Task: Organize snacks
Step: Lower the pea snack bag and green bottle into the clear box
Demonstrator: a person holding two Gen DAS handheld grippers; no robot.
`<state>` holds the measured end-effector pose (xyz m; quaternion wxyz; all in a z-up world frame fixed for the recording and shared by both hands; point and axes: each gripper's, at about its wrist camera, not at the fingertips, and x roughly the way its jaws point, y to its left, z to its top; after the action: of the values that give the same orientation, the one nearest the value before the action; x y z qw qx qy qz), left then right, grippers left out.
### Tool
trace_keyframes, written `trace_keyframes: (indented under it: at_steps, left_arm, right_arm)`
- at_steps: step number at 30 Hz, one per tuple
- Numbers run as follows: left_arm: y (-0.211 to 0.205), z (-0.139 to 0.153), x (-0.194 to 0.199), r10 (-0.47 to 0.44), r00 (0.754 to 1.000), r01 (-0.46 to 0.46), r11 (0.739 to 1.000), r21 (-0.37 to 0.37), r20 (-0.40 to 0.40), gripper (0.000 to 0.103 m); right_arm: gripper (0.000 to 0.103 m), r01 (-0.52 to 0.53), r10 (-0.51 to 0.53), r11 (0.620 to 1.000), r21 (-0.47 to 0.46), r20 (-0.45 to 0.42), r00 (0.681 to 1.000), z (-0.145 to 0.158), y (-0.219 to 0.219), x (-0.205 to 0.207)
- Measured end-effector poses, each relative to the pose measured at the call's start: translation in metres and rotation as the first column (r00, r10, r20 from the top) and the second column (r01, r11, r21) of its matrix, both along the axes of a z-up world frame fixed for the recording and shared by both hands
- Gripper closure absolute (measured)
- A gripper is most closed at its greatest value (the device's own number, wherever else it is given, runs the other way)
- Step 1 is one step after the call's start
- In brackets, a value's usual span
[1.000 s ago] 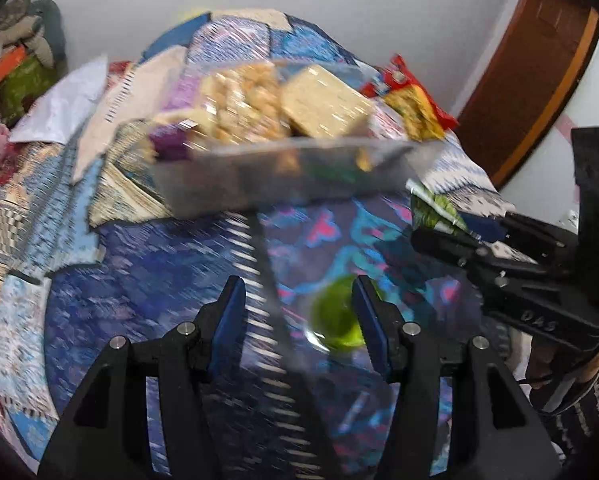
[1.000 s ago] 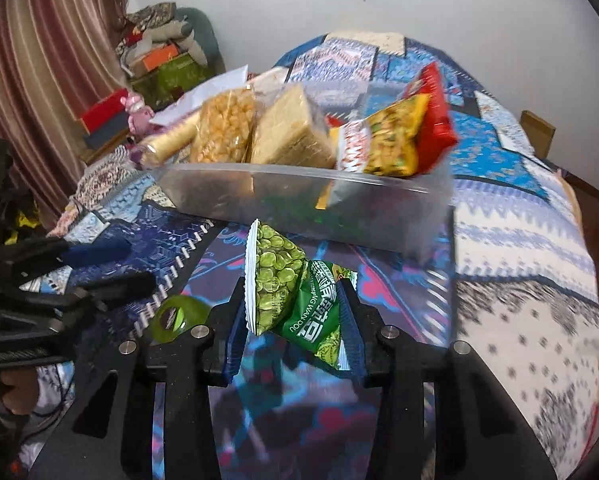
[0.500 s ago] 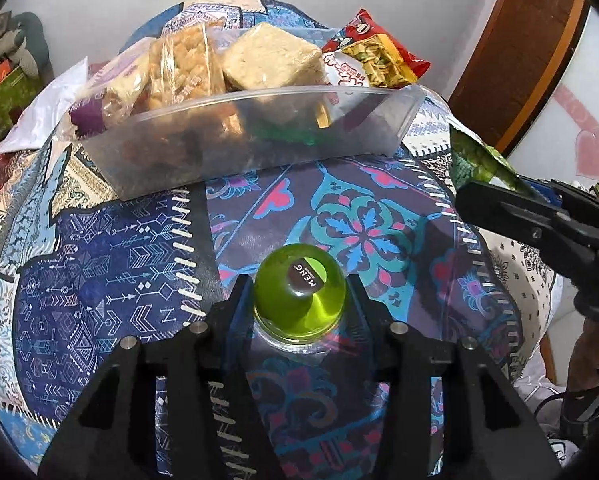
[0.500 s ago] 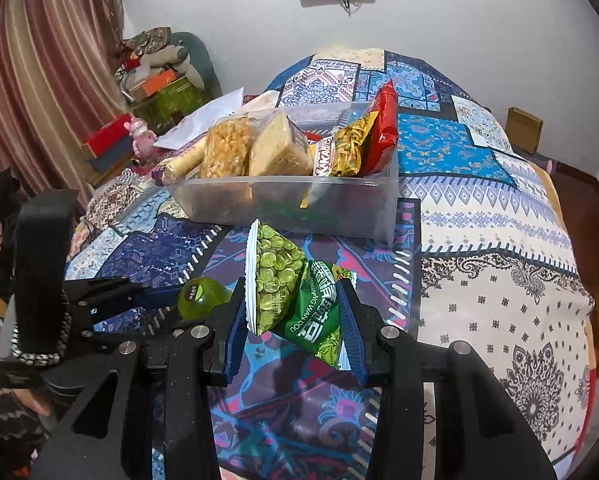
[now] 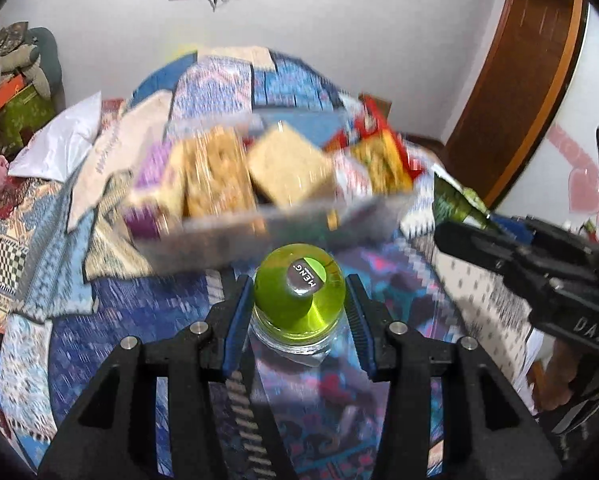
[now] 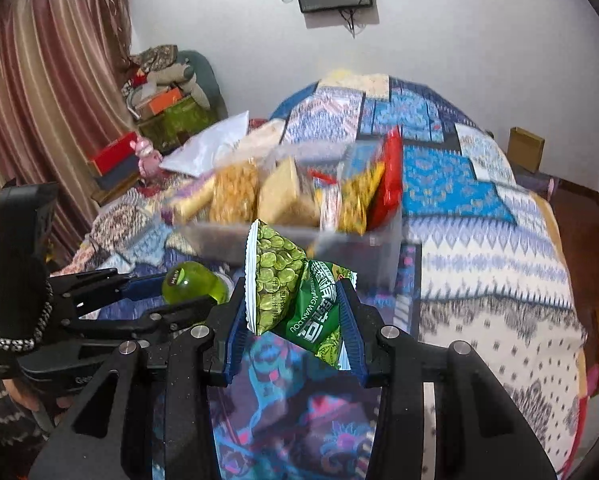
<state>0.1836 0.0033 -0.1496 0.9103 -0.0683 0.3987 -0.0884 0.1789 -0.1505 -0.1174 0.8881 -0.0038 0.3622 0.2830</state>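
A green jelly cup [image 5: 299,292] with a clear base sits between the blue pads of my left gripper [image 5: 299,280], which is shut on it and holds it above the bedspread. My right gripper [image 6: 293,292] is shut on a green pea snack packet [image 6: 295,300], which stands upright between its pads. Just beyond both stands a clear plastic bin [image 6: 363,248] on the bed, packed with upright snack packs: yellow puffs, a tan block and a red-and-yellow bag. In the right wrist view the left gripper [image 6: 167,292] with the jelly cup [image 6: 191,282] is at the left. The right gripper [image 5: 459,236] shows at the right of the left wrist view.
A patterned patchwork bedspread [image 6: 479,240] covers the bed. A white plastic bag [image 5: 59,140] lies at its far left. Stacked boxes [image 6: 167,112] and a curtain [image 6: 39,120] are at the left, a wooden door [image 5: 519,80] at the right, a small cardboard box [image 6: 525,148] beside the bed.
My left gripper closed on the jelly cup and lifted it off the bedspread. Both grippers rose, so the bin now sits lower and farther in view. The pea packet stayed gripped.
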Motion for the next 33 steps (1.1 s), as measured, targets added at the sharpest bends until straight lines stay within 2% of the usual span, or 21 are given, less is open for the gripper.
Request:
trace_keyframes:
  at_steps: [7,13,26,29,32,33]
  left_arm:
    - [0.021,0.033,0.035,0.049,0.996,-0.048,0.999,-0.023,0.080,0.057]
    - [0.033,0.044,0.067,0.076,0.992,-0.073,0.997,-0.039,0.098,0.057]
    - [0.038,0.024,0.135,0.089,0.992,-0.089,0.996,0.004,0.088,0.057]
    - [0.040,0.016,0.143,0.110,0.991,-0.110,0.994,0.001,0.078,0.057]
    - [0.043,0.016,0.143,0.128,0.986,-0.126,0.992,-0.025,0.104,0.057]
    - [0.043,0.016,0.142,0.127,0.986,-0.125,0.992,-0.027,0.106,0.057]
  right_arm:
    - [0.064,0.002,-0.004,1.000,0.030,0.075,0.997,0.024,0.015,0.026]
    - [0.064,0.008,-0.011,0.999,0.047,0.079,0.997,0.026,0.026,0.059]
    - [0.064,0.024,-0.025,0.999,0.041,0.024,0.999,0.004,0.044,0.115]
    - [0.062,0.020,-0.020,0.999,0.031,0.015,1.000,-0.003,0.047,0.119]
    - [0.062,0.017,-0.017,0.999,0.037,0.009,1.000,-0.006,0.047,0.121]
    - [0.059,0.021,-0.021,0.999,0.033,0.006,1.000,-0.007,0.047,0.121]
